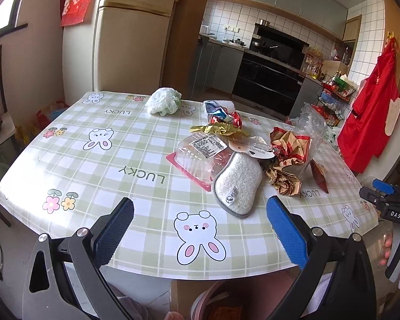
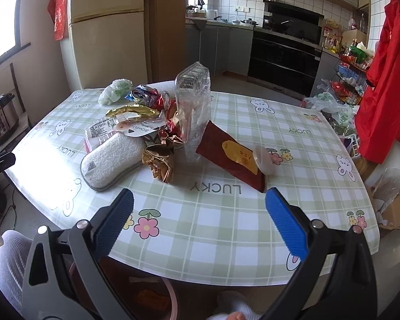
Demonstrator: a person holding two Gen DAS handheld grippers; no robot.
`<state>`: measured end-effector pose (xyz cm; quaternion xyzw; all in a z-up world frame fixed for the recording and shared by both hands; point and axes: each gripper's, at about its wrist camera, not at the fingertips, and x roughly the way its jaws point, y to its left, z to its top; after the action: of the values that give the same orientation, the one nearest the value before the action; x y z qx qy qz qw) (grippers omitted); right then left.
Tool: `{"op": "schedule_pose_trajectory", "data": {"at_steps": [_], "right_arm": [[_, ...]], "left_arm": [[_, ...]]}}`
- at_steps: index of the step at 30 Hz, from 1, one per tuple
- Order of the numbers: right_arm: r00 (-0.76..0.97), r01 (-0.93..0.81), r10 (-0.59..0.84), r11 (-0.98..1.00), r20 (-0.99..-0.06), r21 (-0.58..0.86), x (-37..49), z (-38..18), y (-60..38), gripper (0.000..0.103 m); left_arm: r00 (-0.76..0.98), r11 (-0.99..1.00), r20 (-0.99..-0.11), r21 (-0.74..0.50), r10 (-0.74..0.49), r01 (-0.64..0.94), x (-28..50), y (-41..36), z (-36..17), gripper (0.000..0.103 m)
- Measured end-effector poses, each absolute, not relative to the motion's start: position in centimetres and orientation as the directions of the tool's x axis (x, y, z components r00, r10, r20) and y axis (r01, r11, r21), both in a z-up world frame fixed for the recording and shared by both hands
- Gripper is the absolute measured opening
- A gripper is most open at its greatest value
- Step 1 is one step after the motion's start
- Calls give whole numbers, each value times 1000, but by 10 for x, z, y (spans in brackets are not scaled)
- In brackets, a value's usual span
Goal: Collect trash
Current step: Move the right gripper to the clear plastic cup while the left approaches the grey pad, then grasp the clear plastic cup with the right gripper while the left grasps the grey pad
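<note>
A heap of trash lies on the checked tablecloth (image 1: 136,160) (image 2: 226,213): a grey-white sponge pad (image 1: 237,184) (image 2: 113,157), a clear plastic tray with a label (image 1: 200,154), crumpled gold and red wrappers (image 1: 288,157) (image 2: 160,160), a crushed clear bottle (image 2: 193,106), a dark red packet (image 2: 232,157) with a small plastic lid (image 2: 264,158), and a white crumpled bag (image 1: 162,101) (image 2: 114,90). My left gripper (image 1: 200,229) is open and empty above the near edge. My right gripper (image 2: 200,226) is open and empty, also at the near edge; it shows in the left wrist view (image 1: 384,200).
A pink bin (image 1: 226,301) (image 2: 157,298) stands under the near table edge. A fridge (image 1: 130,34) stands behind the table, a kitchen counter and oven (image 1: 269,74) beyond. A red apron (image 1: 370,122) hangs at the right. A cardboard box (image 2: 392,208) sits on the floor.
</note>
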<state>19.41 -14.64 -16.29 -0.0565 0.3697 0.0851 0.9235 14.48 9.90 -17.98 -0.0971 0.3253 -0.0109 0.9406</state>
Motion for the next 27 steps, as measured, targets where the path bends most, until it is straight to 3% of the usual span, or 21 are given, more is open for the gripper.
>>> {"op": "schedule_pose_trajectory", "data": {"at_steps": [5, 9, 13, 16, 24, 27], "right_arm": [[703, -184, 77, 980, -707, -77, 219, -175, -155, 97], [713, -205, 4, 958, -701, -203, 235, -189, -158, 96], [685, -250, 4, 941, -728, -230, 257, -204, -165, 83], [665, -282, 0, 926, -747, -251, 273, -216, -162, 80], [705, -335, 184, 938, -684, -93, 300, -196, -142, 80], [725, -349, 230, 935, -649, -59, 314, -190, -128, 79]], "left_arm": [[775, 980, -624, -196, -104, -27, 168, 98, -190, 97], [752, 974, -642, -226, -150, 2, 189, 93, -201, 97], [726, 972, -663, -230, -183, 35, 207, 83, -215, 84], [697, 967, -685, -251, -213, 48, 221, 77, -228, 76], [666, 962, -704, -261, -247, 81, 243, 62, -244, 60], [660, 961, -708, -262, -254, 89, 246, 59, -247, 58]]}}
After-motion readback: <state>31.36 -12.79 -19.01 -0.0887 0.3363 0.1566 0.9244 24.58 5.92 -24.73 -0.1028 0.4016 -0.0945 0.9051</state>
